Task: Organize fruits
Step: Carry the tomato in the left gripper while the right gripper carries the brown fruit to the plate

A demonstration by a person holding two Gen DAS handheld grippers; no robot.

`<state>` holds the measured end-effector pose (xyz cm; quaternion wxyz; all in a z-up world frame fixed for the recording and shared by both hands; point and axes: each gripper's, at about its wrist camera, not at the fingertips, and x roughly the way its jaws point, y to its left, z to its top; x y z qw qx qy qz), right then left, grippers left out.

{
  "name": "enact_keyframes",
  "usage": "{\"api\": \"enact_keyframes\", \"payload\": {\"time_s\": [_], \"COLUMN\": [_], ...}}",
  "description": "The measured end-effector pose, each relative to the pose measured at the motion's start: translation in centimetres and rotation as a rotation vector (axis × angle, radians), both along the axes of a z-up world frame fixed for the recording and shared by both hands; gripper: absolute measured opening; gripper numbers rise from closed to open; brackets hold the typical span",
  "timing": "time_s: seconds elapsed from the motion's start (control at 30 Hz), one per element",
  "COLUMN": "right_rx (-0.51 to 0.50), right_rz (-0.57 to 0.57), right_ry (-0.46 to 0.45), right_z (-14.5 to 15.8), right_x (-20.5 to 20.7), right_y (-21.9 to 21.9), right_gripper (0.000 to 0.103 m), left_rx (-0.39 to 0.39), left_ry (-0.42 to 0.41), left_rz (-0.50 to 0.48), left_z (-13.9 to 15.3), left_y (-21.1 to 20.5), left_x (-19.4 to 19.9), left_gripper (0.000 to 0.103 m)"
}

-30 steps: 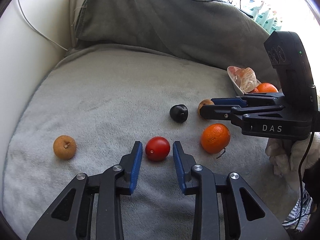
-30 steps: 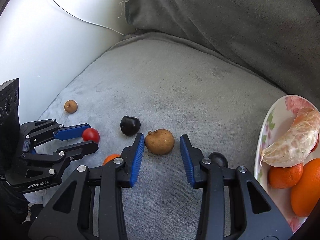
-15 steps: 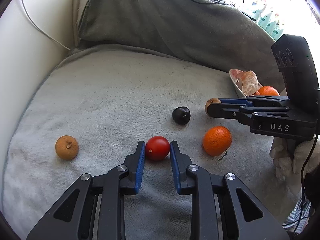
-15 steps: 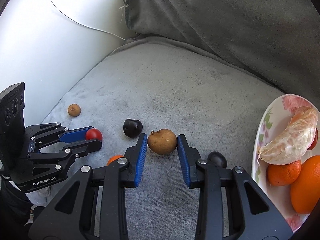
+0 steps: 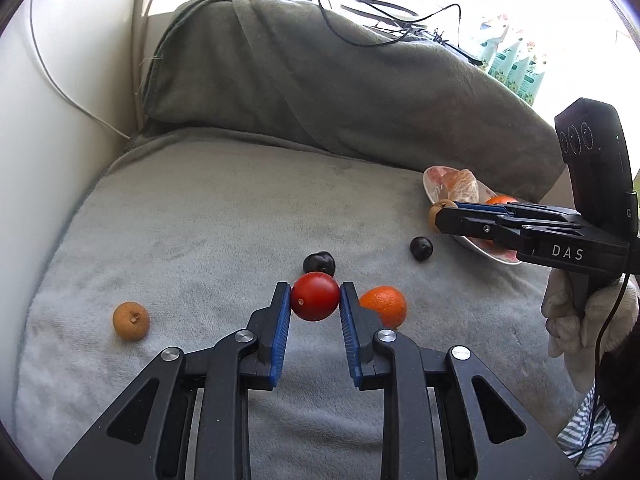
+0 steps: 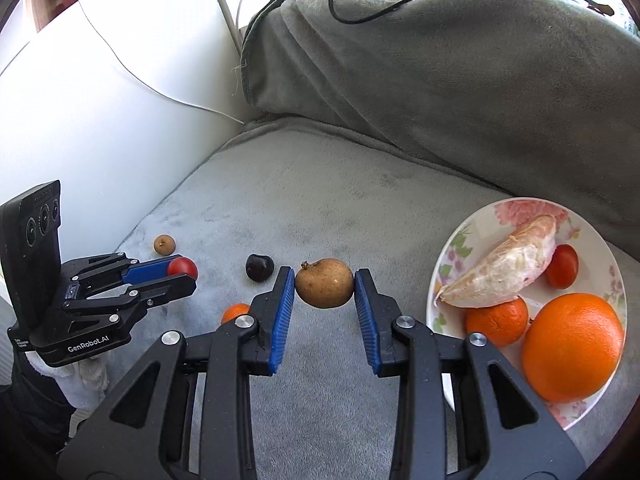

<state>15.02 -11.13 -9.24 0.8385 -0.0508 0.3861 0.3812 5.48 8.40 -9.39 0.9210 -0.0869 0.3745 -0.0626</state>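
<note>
Right gripper (image 6: 324,286)'s view alone: whole plate (image 6: 516,208)

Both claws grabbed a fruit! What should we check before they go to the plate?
1. Left claw squeezing the red tomato on both sides: ok.
2. Right claw squeezing the brown fruit on both sides: ok.
3. Plate has bare room near its far rim: ok.
4. Both fruits lifted clear of the grey blanket: cannot tell.
5. The way from the right claw to the plate is free: ok.
6. Fruits left behind: small orange, two dark fruits and a small brown fruit: not ok.
</note>
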Motion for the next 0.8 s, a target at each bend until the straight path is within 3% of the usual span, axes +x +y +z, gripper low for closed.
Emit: {"api": "enact_keyframes", "payload": {"time_s": [0.8], "right_rx": [0.052], "right_rz": [-0.148], "right_ry": [-0.079], "right_z": [4.2], "right_x": [0.0], "right_y": [-8.9], "right_gripper": [0.032], "left_rx": [-0.003], "left_ry": [-0.096], "left_rz": [-0.160], "left_z": [3.8], "left_y": [-7.6], "left_x": [1.0], "left_gripper": [0.023]}}
